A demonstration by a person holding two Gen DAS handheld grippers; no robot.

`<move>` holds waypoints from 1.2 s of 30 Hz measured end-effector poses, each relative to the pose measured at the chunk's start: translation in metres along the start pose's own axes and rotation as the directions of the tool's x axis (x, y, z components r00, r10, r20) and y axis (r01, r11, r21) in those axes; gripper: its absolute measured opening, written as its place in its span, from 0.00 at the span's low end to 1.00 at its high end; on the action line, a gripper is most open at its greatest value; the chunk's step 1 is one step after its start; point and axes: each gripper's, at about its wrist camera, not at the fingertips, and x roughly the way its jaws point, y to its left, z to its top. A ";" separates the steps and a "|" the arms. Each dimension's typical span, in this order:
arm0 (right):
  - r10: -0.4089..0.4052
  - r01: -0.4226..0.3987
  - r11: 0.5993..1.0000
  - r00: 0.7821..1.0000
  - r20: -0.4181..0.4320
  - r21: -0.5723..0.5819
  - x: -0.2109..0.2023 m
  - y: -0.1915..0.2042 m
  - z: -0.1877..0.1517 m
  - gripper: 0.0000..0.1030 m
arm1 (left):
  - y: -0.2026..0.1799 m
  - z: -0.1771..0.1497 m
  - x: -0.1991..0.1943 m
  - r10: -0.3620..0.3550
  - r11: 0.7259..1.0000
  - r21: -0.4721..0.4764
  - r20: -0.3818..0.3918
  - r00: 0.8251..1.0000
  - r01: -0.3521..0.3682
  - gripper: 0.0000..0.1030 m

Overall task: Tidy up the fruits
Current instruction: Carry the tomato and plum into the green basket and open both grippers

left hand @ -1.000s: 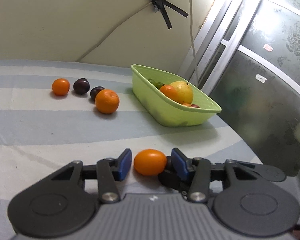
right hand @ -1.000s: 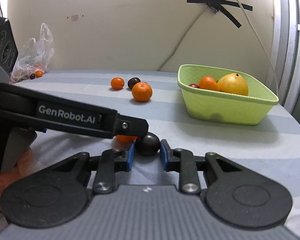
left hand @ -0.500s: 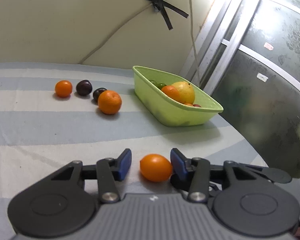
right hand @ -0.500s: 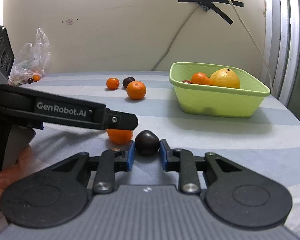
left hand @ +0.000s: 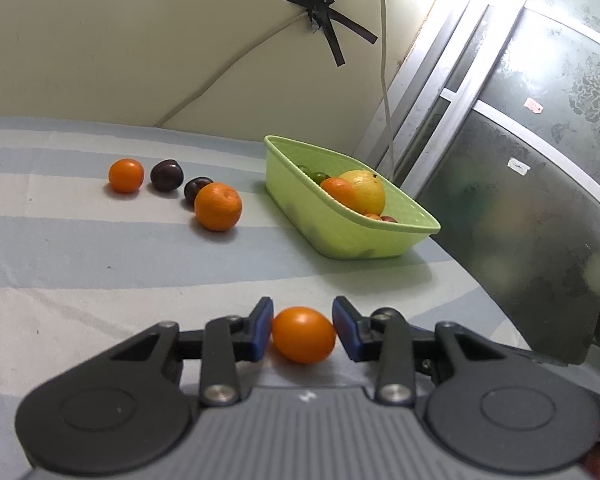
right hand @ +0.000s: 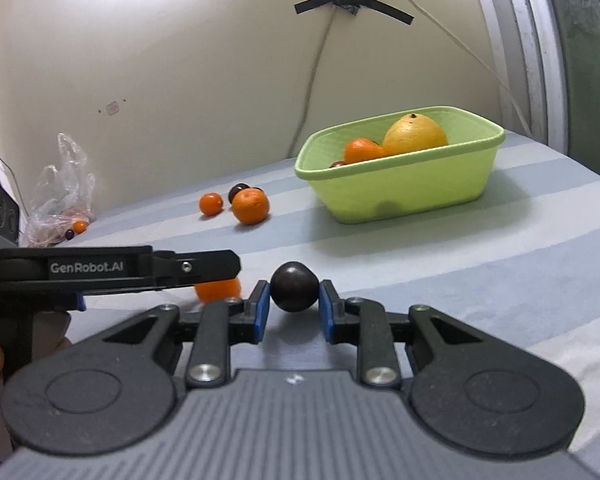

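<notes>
Spread across the striped cloth (left hand: 100,264): a green basket (left hand: 380,240) with an orange and a large yellow fruit inside, well beyond both tongs, and left of it a loose row of two oranges and two dark plums (left hand: 166,175). Nearer, closing narrowly about a small orange (left hand: 303,334) on the cloth: the left gripper (left hand: 302,326), blue pads just at the fruit's sides, though contact not clear enough to tell. Smallest, clamped between the right gripper (right hand: 293,304) pads and lifted off the cloth: a dark plum (right hand: 294,286), just right of that small orange.
</notes>
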 end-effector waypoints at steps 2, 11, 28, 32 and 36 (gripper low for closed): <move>0.022 -0.023 1.000 1.000 0.018 0.019 -0.003 -0.003 0.001 0.28 | 0.001 0.000 -0.001 -0.022 1.000 -0.004 0.000 1.000 0.022 0.31; 0.111 -0.129 0.980 0.986 0.123 0.150 -0.016 -0.035 0.011 0.28 | 0.002 0.007 0.007 -0.019 0.998 -0.052 -0.033 0.999 0.018 0.42; 0.118 -0.143 0.980 0.977 0.180 0.136 -0.021 -0.057 0.028 0.28 | -0.037 0.027 0.016 0.036 0.998 0.054 -0.016 0.999 -0.035 0.34; 0.058 -0.081 0.993 0.970 0.236 0.087 -0.018 -0.073 0.057 0.29 | -0.056 0.066 0.035 -0.022 0.995 0.093 0.022 1.000 0.019 0.34; -0.033 0.030 0.999 0.972 0.232 0.016 0.003 -0.083 0.076 0.30 | -0.075 0.086 0.071 -0.019 0.987 0.158 0.024 1.000 0.015 0.34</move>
